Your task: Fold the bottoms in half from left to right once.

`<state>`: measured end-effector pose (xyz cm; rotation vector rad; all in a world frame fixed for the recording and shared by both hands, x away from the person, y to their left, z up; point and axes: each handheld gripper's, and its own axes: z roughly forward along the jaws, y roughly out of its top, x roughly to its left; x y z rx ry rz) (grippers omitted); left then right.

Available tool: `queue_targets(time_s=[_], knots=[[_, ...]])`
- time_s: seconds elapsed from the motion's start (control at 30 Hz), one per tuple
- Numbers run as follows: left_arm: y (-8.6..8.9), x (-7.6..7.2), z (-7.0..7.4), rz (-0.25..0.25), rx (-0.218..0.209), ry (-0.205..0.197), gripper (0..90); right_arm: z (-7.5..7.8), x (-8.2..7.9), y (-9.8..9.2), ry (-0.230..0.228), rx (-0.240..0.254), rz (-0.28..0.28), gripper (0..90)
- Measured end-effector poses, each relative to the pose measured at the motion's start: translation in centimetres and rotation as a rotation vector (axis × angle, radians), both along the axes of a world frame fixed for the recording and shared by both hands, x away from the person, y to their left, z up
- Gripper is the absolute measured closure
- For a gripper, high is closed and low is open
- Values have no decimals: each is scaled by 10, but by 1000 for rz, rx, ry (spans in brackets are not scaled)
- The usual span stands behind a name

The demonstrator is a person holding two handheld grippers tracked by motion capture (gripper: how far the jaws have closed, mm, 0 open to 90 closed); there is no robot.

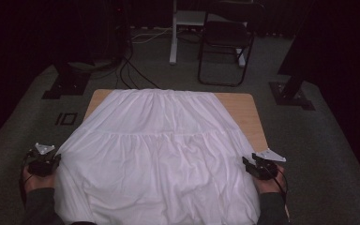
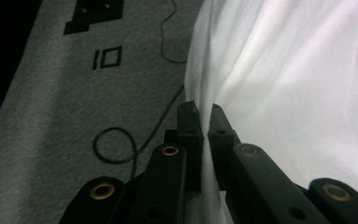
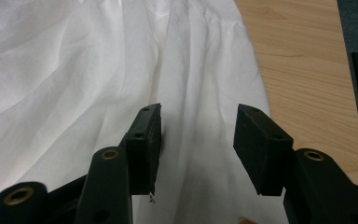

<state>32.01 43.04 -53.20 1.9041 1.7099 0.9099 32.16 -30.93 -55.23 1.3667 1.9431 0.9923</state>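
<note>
The white garment [image 1: 159, 150] is thin, matt cloth, softly creased and faintly see-through at its edge. Under it the table [image 1: 243, 110] shows smooth, pale wood grain. The floor [image 2: 51, 107] is rough grey carpet, and the jaws look like matt black plastic with brass-coloured rivets.

White skirt [image 1: 157, 150] spread across table [image 1: 246, 110]

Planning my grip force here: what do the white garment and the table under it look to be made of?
White garment: thin woven fabric, likely cotton, matte; it creases finely and gathers along a seam. Table: wood or wood-look laminate, smooth, pale with visible grain lines.
</note>
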Motion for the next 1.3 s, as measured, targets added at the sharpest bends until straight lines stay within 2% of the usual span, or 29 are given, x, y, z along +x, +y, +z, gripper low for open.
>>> queue_targets(time_s=[0.17, 0.2, 0.23, 0.37, 0.47, 0.5, 0.6, 0.63, 0.73, 0.8, 1.03, 1.1, 1.2, 1.3], knots=[[6, 6, -1, 30, 30, 19, 878, 1, -1, -3, 1, 11, -6, 520], [11, 7, 0, 64, 21, 11, 879, 1, -1, -4, 2, 12, -7, 520], [11, 7, 0, 64, 21, 11, 879, 1, -1, -4, 2, 12, -7, 520], [21, 10, 5, 133, 14, -3, 880, 0, -1, -7, 16, 24, -8, 523], [27, 11, 9, 202, 6, -13, 881, 0, -1, -9, 16, 26, -9, 523], [27, 10, 10, 210, -1, -14, 881, 0, -1, -9, 16, 27, -9, 522], [19, 6, 14, 177, 23, -33, 881, 0, -1, -10, 22, 28, -10, 522], [17, 4, 16, 171, 10, -44, 882, 0, -1, -10, 25, 27, -10, 523], [6, -3, 25, 112, -27, -91, 881, 0, -1, -9, 27, 23, -10, 525], [-5, -8, 32, 61, -33, -115, 881, 1, -1, -9, 22, 19, -9, 524], [-48, -22, 57, -156, -100, -190, 881, 3, -5, -13, 16, 25, -23, 522], [-62, -24, 63, -213, -113, -199, 881, 3, -6, -14, 12, 24, -24, 523], [-87, -26, 71, -311, -110, -204, 880, 4, -9, -16, 7, 28, -28, 522], [-106, -26, 77, -384, -123, -210, 880, 5, -11, -18, 2, 32, -32, 522]])
